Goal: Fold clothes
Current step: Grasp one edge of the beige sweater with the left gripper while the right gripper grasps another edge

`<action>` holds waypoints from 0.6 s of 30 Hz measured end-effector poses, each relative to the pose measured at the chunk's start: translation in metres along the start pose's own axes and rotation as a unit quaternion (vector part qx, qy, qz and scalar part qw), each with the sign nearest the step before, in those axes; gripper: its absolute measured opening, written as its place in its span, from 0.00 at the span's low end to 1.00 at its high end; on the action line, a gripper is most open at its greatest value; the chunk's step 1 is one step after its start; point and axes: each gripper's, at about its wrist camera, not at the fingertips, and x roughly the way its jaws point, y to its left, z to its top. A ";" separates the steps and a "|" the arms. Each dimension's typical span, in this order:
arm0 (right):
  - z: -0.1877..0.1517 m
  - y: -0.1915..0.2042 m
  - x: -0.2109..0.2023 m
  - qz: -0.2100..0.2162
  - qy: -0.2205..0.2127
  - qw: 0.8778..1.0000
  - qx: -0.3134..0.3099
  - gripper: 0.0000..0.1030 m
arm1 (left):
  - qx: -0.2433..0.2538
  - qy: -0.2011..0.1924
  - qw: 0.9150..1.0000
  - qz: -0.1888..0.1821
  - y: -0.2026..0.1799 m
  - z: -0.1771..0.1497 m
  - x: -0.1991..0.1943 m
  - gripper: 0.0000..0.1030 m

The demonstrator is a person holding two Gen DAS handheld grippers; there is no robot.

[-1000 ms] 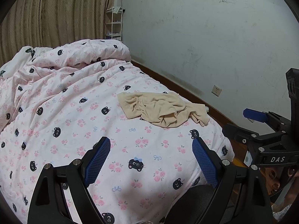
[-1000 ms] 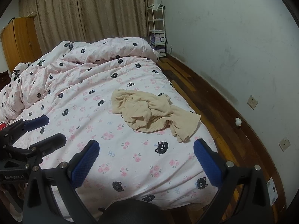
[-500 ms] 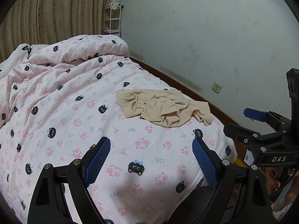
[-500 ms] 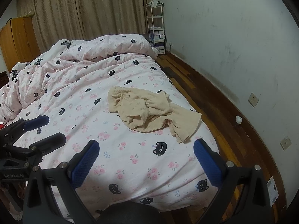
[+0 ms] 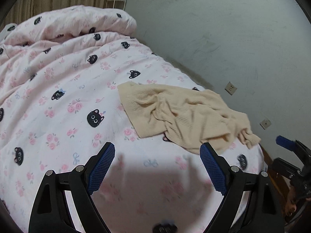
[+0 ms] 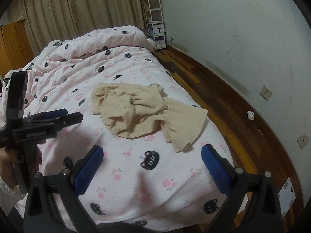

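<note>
A crumpled cream knitted garment [image 5: 182, 114] [image 6: 140, 112] lies on the pink cat-print duvet [image 5: 64, 104] [image 6: 136, 167], near the bed's foot corner by the wall. My left gripper [image 5: 157, 153] hovers just short of the garment's near edge, jaws wide open with only bedding between them. My right gripper [image 6: 152, 155] is also open and empty, a little short of the garment's trailing sleeve [image 6: 186, 134]. In the right wrist view the left gripper [image 6: 72, 115] shows at the left, held by a hand [image 6: 35, 159]. The right gripper's fingers [image 5: 285, 141] show at the right edge of the left wrist view.
A bunched fold of the duvet [image 6: 108, 38] rises at the bed's far end. A white wire shelf [image 6: 155, 29] stands in the corner. Wooden floor [image 6: 229, 112] runs between bed and white wall, with a small white figure [image 6: 251, 115] and wall sockets [image 6: 266, 92].
Both grippers have come down and forward toward the garment, which now looks larger and nearer; the left moved more. Both stay open and nothing has been grasped.
</note>
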 end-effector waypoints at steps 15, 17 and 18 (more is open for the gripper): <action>0.007 -0.026 0.059 -0.030 0.022 0.999 0.008 0.85 | -0.018 0.019 1.000 -0.017 0.008 0.025 0.065 0.52; 0.008 -0.028 0.063 -0.028 0.023 0.999 0.010 0.81 | -0.015 0.018 1.000 -0.019 0.005 0.025 0.067 0.29; 0.008 -0.029 0.064 -0.026 0.023 0.999 0.011 0.78 | -0.012 0.014 1.000 -0.018 0.003 0.024 0.064 0.21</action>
